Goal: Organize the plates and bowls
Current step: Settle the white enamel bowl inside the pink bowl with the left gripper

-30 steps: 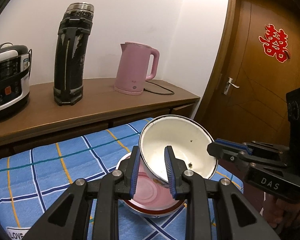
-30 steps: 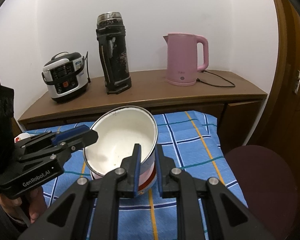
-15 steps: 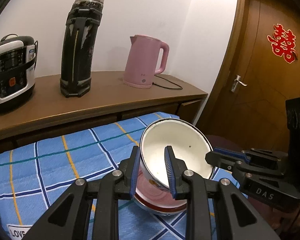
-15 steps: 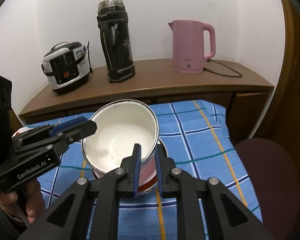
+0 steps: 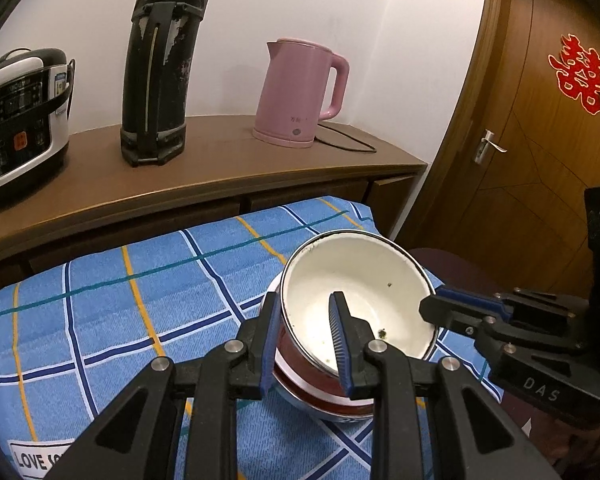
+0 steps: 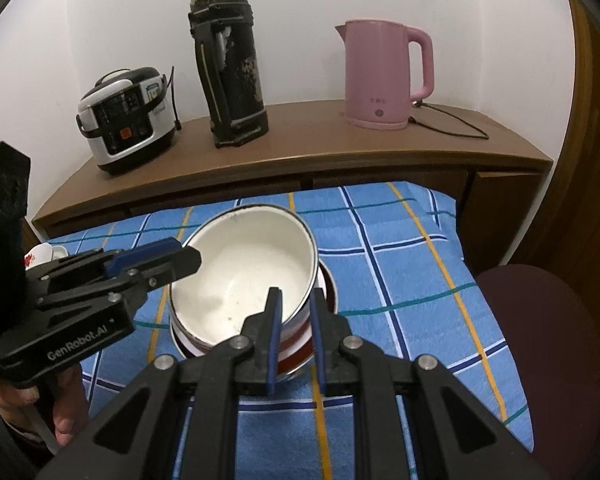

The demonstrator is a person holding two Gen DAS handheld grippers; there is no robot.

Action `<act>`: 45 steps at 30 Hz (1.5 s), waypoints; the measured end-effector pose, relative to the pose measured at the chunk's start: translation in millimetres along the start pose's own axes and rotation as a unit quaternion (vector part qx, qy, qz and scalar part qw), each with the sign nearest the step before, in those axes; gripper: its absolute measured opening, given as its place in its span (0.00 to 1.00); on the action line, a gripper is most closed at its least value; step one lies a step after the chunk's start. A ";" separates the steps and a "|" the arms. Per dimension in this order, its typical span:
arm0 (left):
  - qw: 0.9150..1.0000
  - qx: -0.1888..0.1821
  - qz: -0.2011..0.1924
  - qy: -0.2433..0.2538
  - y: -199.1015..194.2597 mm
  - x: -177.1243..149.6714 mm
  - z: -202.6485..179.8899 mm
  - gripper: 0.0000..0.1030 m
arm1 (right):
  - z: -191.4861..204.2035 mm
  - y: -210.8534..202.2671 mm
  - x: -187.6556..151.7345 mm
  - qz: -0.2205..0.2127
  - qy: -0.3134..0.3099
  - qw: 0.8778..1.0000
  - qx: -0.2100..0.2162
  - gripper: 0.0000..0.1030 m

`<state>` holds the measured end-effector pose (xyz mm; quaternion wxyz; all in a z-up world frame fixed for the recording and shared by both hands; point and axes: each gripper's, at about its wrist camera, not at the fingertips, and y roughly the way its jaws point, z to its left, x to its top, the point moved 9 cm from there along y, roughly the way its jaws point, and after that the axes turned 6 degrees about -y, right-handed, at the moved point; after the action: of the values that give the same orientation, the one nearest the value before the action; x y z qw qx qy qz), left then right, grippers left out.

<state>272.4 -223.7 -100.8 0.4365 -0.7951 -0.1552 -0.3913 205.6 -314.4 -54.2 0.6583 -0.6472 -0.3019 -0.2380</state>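
One white bowl (image 5: 364, 300) is pinched at opposite rims by two tongs, the left tongs (image 5: 306, 340) and the right tongs (image 6: 296, 334). It is seated tilted in a second, red-striped bowl (image 5: 320, 390) on the blue checked tabletop (image 5: 120, 300). Three appliances are counted on the sideboard (image 6: 300, 136) behind.

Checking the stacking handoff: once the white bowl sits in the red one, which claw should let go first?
Probably the right claw: it pinches only the white bowl rim, while the left claw grips it right above the red bowl, steadying the stack.
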 end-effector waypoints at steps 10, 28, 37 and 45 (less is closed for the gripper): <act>1.000 0.002 0.001 0.001 0.5 0.8 0.9 0.26 | 0.0 6.6 -4.0 0.011 0.002 1.000 0.002 0.14; 1.000 0.010 0.016 0.006 7.7 -5.6 3.9 0.26 | 0.9 14.9 -11.2 0.027 0.000 1.000 0.007 0.15; 1.000 0.011 0.020 0.008 9.4 -7.6 4.1 0.26 | 1.1 18.5 -15.0 0.034 -0.001 0.999 0.008 0.15; 1.000 0.015 0.021 0.012 10.8 -8.6 3.8 0.26 | 1.1 19.5 -14.5 0.032 -0.001 0.999 0.008 0.15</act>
<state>275.1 -226.0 -114.7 0.4578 -0.7871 -0.1392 -0.3892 209.0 -313.5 -78.3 0.6704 -0.6514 -0.2840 -0.2136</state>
